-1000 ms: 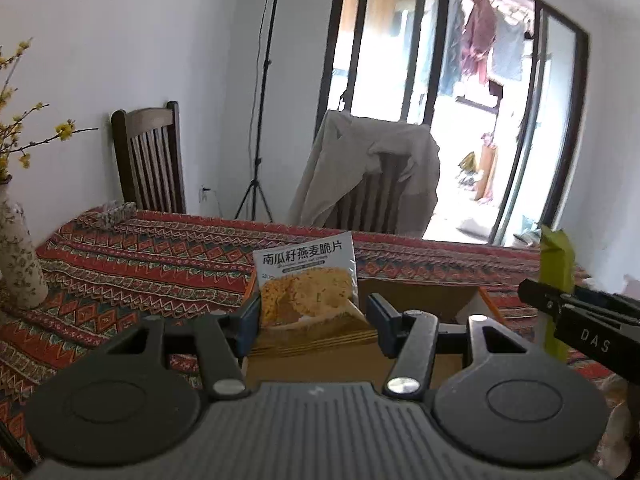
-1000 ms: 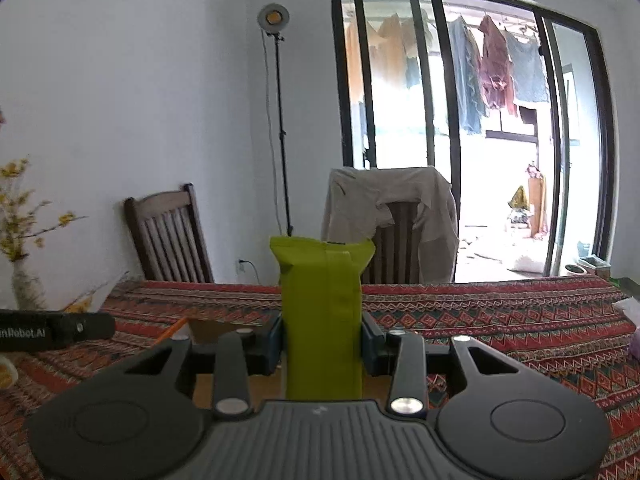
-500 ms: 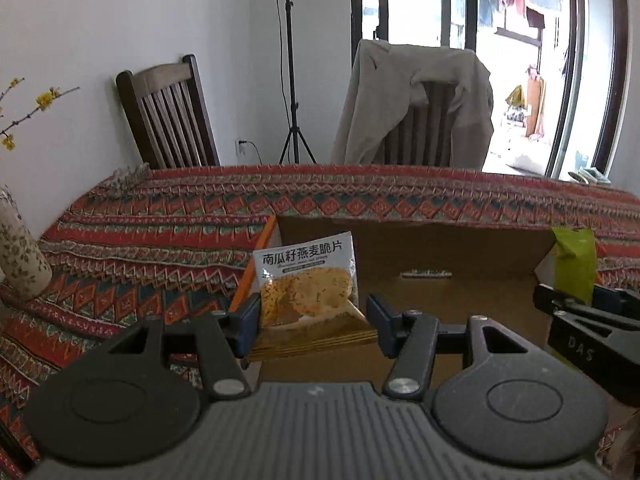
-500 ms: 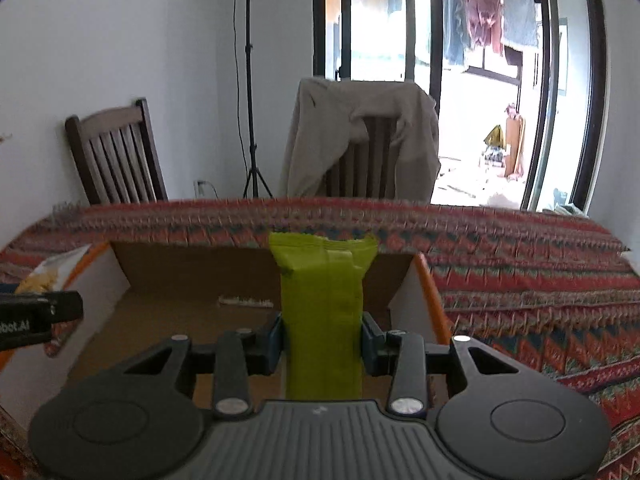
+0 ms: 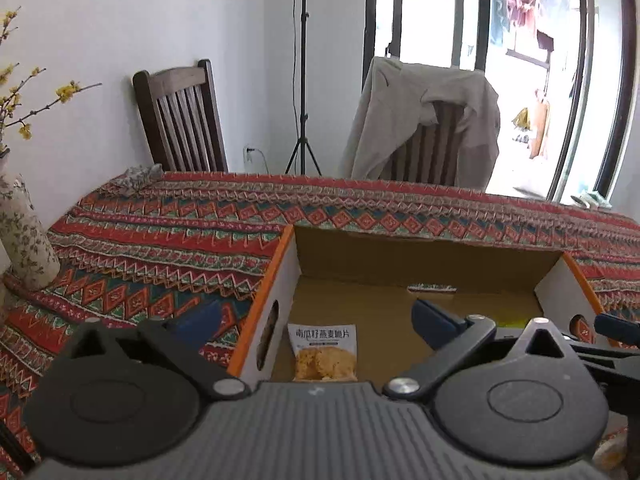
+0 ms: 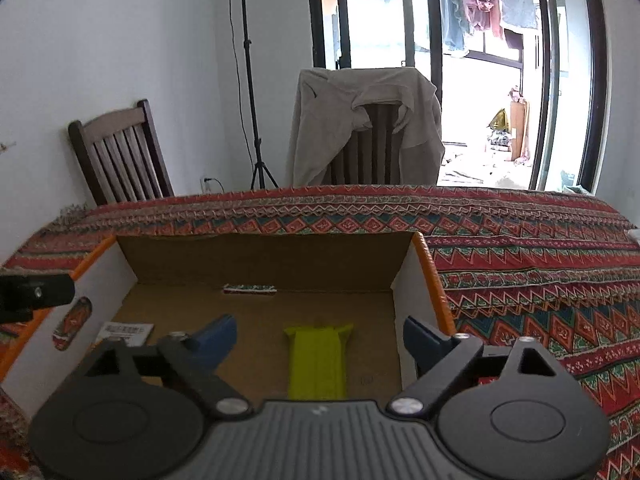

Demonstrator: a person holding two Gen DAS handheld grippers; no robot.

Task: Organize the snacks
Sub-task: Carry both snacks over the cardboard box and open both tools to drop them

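Presently the white crisp packet (image 5: 325, 352) and green snack bar (image 6: 318, 362) lie flat on the cardboard box (image 6: 256, 264) floor, well apart. Left gripper (image 5: 316, 320) and right gripper (image 6: 320, 334) jaws are opening wide, clasping nothing, above a patterned tablecloth (image 6: 540, 264).

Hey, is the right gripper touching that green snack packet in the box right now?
Apart. The right wrist view shows the right gripper with jaws opening wide, and the green snack packet lying flat on the box floor with clear gaps to both fingers.
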